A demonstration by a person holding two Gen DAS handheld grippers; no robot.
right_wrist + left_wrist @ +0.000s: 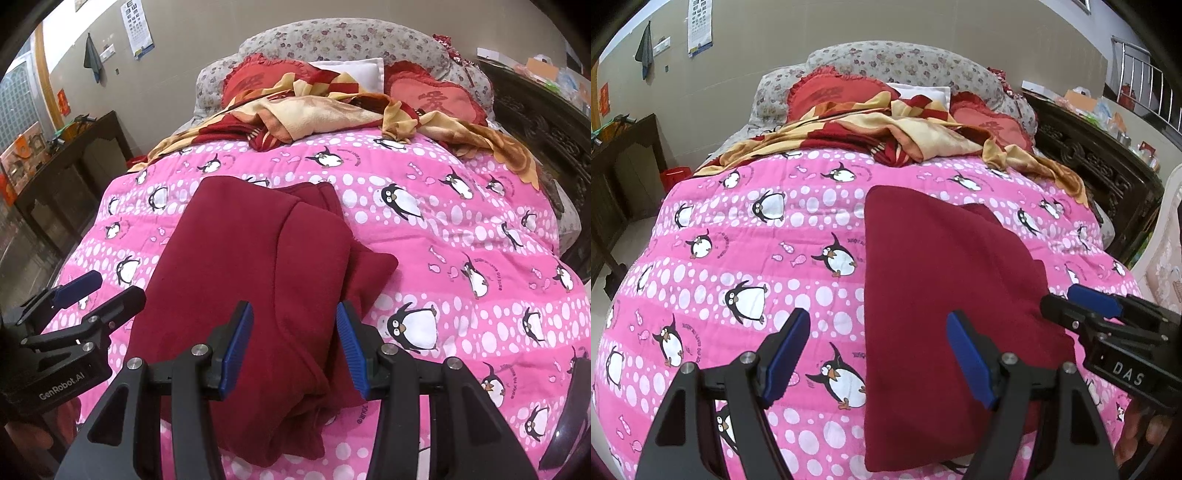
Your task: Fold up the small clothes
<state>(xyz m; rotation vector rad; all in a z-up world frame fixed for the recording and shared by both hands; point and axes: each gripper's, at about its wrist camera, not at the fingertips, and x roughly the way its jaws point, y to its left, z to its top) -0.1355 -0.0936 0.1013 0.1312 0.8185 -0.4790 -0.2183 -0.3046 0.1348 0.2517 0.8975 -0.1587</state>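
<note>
The left claw [877,350] hangs wide and empty over the pink penguin quilt [746,236], at the left edge of the folded dark red garment [942,295]. The right claw [295,345] stands partly spread above the garment's right side, gripping nothing.

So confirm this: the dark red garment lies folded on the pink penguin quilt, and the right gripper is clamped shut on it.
Not quite. The dark red garment does lie folded on the pink penguin quilt, but the right gripper is open above it, its pads apart and pressing on nothing, as the right wrist view shows.
</note>
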